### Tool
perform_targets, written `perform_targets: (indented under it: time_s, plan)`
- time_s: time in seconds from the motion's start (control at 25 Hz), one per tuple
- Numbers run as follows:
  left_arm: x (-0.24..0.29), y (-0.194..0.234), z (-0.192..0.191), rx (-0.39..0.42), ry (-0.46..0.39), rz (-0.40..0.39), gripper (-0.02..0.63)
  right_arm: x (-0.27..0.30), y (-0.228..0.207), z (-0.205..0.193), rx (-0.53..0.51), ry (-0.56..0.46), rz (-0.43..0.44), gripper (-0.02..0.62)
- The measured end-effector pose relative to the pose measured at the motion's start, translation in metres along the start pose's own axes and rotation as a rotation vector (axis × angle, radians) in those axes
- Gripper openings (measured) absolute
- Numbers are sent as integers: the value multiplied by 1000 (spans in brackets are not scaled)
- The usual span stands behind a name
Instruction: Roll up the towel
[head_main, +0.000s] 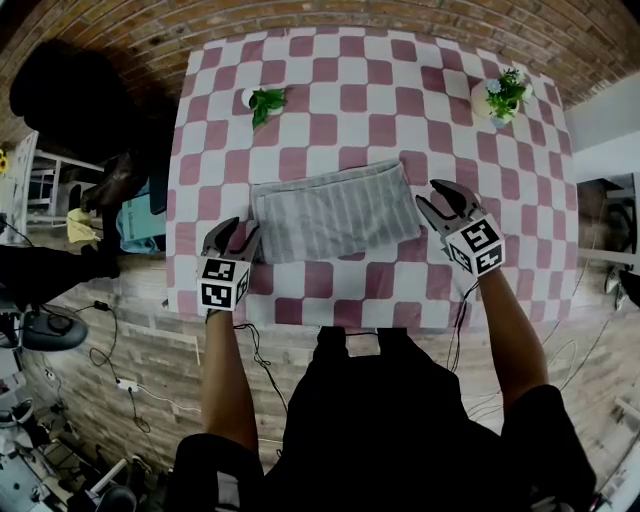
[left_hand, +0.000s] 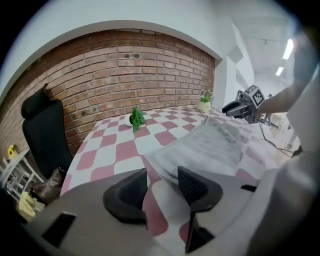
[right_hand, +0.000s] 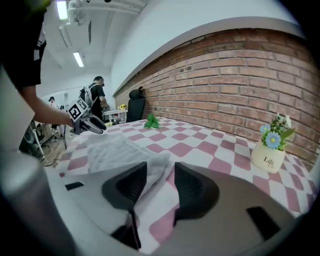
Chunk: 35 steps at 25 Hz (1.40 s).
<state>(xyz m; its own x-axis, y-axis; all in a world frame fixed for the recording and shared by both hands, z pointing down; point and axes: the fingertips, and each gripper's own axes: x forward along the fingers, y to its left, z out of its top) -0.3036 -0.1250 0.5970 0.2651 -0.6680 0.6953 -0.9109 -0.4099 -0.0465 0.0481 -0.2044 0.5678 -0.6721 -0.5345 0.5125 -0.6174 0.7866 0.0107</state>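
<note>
The towel (head_main: 335, 210) lies folded flat at the middle of the head view, on the red-and-white checked table (head_main: 330, 80). The left gripper (head_main: 238, 240) sits at the towel's lower left corner. Its jaws stand apart, and the corner lies just past the gap, unpinched. The right gripper (head_main: 445, 200) is at the towel's right edge. Its jaws are apart too, and a towel corner shows between them without being pressed. A small green plant (head_main: 265, 100) stands at upper left and a flower pot (head_main: 503, 97) at upper right.

Towel (head_main: 335, 210) mid-table (head_main: 330, 60); left gripper (head_main: 240, 233) at its left corner, right gripper (head_main: 432, 196) at its right; plant (head_main: 265, 100) behind left, flowerpot (head_main: 503, 97) behind right
</note>
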Motion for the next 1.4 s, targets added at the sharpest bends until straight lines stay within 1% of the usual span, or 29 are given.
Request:
perform_targets:
  time_s: [0.08,0.2,0.28,0.44,0.52,0.6,0.68,0.84,0.92,1.04,1.24,1.4]
  plan:
    - [-12,-17,-16,-10,18,-22,191,-12,19,-13,0,29,48,158]
    - [-25,-40,-39,-26,55,-47,190,-22,46,-45,-17,131,108,176]
    - [-32,-47,-47,-47,63,-49,191,-24,58,-64,-23,190,136,189]
    - [-44,-51,-53,-76,54,-38,206,-20,68,-85,-50,252,154,192]
    - [-47,-57,-57,-68,66,-57,212,-15,67,-88,-80,270,148,192]
    - [-46,-68,-63,-31,101,-82,234,-10,67,-88,-96,283,149,189]
    - [-41,-76,-66,4,124,-84,233,-6,69,-89,-96,303,167,165]
    - [-27,-81,-65,82,151,-43,182,-5,70,-91,-91,325,189,129]
    - [-24,-80,-64,105,169,-24,133,-5,71,-89,-104,328,189,79]
    - [-21,-79,-63,135,183,-19,115,-7,73,-85,-101,325,183,47]
    - [-13,-73,-55,225,197,11,99,-16,80,-85,-93,304,166,34]
    - [-1,-65,-41,302,196,37,89,-30,92,-90,-80,314,144,34]
